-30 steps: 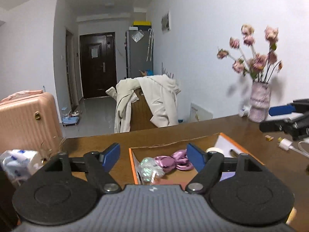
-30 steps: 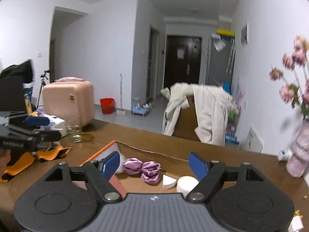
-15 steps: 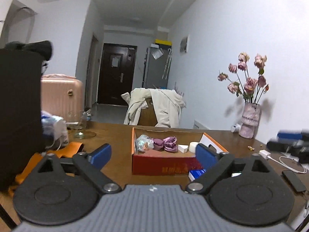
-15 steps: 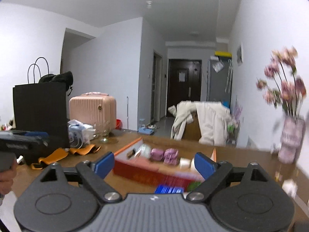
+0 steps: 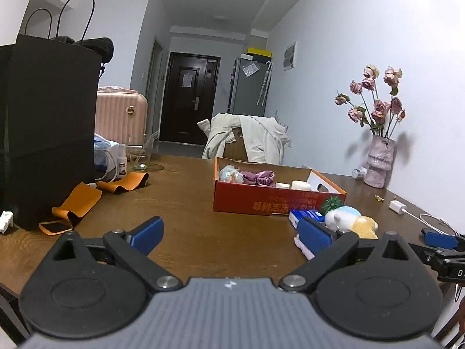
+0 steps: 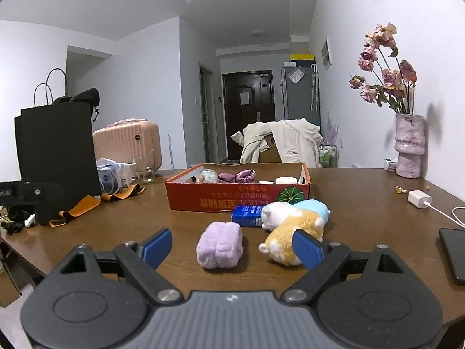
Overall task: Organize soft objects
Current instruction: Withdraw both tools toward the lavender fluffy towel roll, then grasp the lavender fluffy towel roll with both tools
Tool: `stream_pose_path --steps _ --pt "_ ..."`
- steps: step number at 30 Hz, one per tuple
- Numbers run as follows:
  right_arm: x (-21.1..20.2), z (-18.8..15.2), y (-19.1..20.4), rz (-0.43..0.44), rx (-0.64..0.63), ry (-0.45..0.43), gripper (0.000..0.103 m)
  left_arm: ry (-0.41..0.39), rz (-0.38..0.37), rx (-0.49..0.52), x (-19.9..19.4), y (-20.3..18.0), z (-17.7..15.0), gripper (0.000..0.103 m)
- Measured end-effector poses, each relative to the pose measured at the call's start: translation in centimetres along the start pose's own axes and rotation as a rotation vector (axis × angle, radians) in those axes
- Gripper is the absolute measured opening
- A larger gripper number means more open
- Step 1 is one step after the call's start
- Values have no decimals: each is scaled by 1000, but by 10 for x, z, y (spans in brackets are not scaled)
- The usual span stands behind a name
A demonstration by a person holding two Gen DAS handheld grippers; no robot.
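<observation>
A red cardboard box (image 5: 279,200) (image 6: 232,197) stands mid-table and holds purple scrunchies (image 6: 237,176), a clear bag (image 6: 207,176) and white pieces. In front of it lie a fluffy lilac roll (image 6: 219,248), a white-and-blue plush (image 6: 290,212), an orange plush (image 6: 293,232) and a blue packet (image 6: 247,215). My right gripper (image 6: 232,247) is open, low over the table. The lilac roll lies just beyond its fingers and the orange plush sits behind its right finger. My left gripper (image 5: 231,232) has its jaws opening with nothing between them. The plushes (image 5: 345,218) lie past its right finger.
A black paper bag (image 5: 52,133) stands at the left with orange straps (image 5: 78,200) and a glass (image 5: 139,157) beside it. A vase of flowers (image 6: 408,145), a charger with cable (image 6: 418,197) and a phone (image 6: 453,253) lie at the right. Beyond the table stands a coat-draped chair (image 6: 279,142).
Both grippers have pulled back from over the box and dropped toward the table. The box now sits farther off, the plush toys have come into view, and both sets of jaws stand wider.
</observation>
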State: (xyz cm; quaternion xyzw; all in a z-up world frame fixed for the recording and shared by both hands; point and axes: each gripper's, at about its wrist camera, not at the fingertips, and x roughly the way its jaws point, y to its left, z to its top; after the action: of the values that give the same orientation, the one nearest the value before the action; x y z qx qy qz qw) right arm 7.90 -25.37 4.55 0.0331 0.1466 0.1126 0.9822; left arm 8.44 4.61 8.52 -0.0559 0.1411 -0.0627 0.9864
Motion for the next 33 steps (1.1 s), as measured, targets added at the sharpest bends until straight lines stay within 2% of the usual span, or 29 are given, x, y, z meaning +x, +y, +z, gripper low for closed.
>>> stream_pose_path --steps 5,9,14,21,22,24,26,27,31,33 --pt "-13 -8 5 -15 -9 -10 90 10 -12 22 -4 -7 -12 102" --pt "-4 -14 6 -8 2 23 90 45 -13 17 8 -8 -17 102" --pt "28 -11 8 10 -4 68 90 73 -17 9 31 -9 -16 102" --pt "106 -2 26 24 -42 162 87 126 15 16 73 -5 -14 102" --pt "119 0 27 14 -42 175 85 135 19 13 79 -1 -13 102" --pt "143 2 25 9 -32 212 74 156 34 3 92 5 -11 102" --pt "159 1 24 46 -28 262 50 176 37 -6 106 10 -7 102" --pt "162 0 24 71 -35 273 48 184 36 -9 113 11 -5 102" --pt "154 -8 28 221 -173 299 49 217 -9 -11 147 1 2 102" --pt "149 -9 21 189 -222 318 60 245 -61 5 165 -10 0 101"
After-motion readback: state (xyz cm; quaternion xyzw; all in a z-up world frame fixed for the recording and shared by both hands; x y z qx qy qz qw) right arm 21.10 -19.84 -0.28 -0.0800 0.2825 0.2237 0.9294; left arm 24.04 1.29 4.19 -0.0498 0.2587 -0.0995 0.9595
